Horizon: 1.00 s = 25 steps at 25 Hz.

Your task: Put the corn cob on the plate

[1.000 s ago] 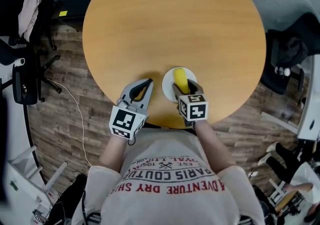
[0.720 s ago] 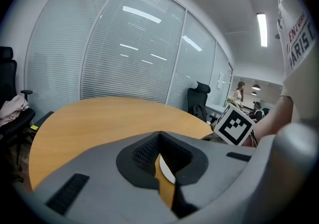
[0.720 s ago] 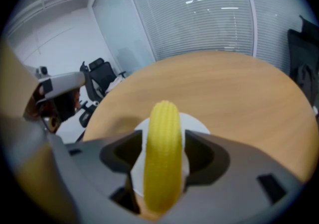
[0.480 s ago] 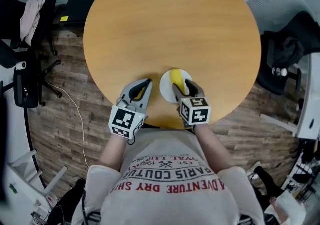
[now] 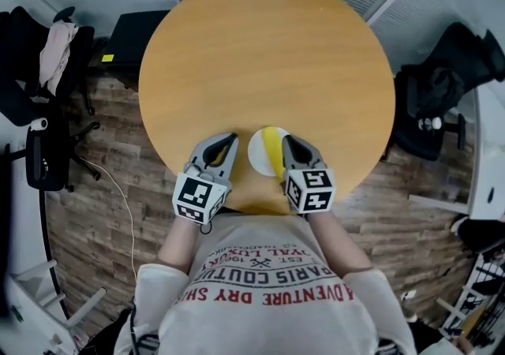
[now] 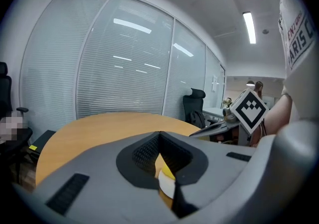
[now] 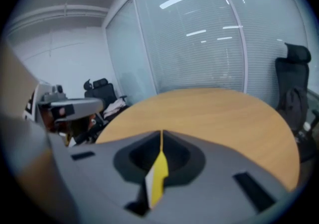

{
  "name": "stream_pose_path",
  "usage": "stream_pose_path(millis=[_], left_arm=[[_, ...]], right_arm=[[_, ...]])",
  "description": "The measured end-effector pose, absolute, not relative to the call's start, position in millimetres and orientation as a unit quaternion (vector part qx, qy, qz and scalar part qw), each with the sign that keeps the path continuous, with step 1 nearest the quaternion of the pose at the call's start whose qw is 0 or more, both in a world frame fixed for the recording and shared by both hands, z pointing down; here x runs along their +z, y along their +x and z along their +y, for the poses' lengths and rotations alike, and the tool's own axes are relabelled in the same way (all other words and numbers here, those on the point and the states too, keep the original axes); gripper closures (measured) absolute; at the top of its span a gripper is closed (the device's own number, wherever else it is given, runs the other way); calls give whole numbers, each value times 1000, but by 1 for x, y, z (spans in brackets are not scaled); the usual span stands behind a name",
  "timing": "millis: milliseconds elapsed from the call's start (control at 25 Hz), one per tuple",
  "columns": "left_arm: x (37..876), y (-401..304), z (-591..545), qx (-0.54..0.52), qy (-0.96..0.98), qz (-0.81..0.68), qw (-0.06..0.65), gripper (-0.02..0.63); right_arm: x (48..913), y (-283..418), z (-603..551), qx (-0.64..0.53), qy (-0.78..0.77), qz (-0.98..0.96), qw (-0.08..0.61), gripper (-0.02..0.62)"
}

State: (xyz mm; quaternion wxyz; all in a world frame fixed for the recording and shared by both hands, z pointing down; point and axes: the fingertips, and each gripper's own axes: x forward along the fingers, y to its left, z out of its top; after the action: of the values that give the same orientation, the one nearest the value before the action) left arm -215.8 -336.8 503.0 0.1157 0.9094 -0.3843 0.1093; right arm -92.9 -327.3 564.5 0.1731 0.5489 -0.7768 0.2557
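The yellow corn cob (image 5: 274,148) lies on the small white plate (image 5: 257,153) near the round wooden table's (image 5: 268,54) front edge. My right gripper (image 5: 286,140) hangs just right of and above the plate; its jaws are closing and meet with nothing between them. Through the slit under its tips, the right gripper view shows the corn cob (image 7: 159,172) and the plate (image 7: 149,182) below. My left gripper (image 5: 232,139) is shut and empty, left of the plate. Under its tips the left gripper view shows the corn cob (image 6: 166,170) and the plate (image 6: 167,185).
Black office chairs stand on the wooden floor at the left (image 5: 41,148) and right (image 5: 438,81). A cable (image 5: 118,188) trails on the floor at the left. A glass wall with blinds (image 6: 124,68) runs behind the table.
Both grippers have risen off the table. The right gripper's jaws were spread around the corn cob; now they are together and clear of it. The cob stays on the plate.
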Motion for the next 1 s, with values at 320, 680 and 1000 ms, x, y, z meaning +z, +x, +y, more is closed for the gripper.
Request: stream_pose_path(millis=[320, 680, 1000], left_arm=[[455, -216, -344, 79, 918, -380, 77, 573], [399, -211, -344, 32, 928, -370, 28, 574], [394, -207, -342, 23, 929, -368, 28, 572]], right_arm=[[465, -85, -334, 130, 576, -805, 53, 565], [420, -86, -330, 74, 574, -815, 21, 565], [425, -84, -326, 86, 578, -811, 28, 566]])
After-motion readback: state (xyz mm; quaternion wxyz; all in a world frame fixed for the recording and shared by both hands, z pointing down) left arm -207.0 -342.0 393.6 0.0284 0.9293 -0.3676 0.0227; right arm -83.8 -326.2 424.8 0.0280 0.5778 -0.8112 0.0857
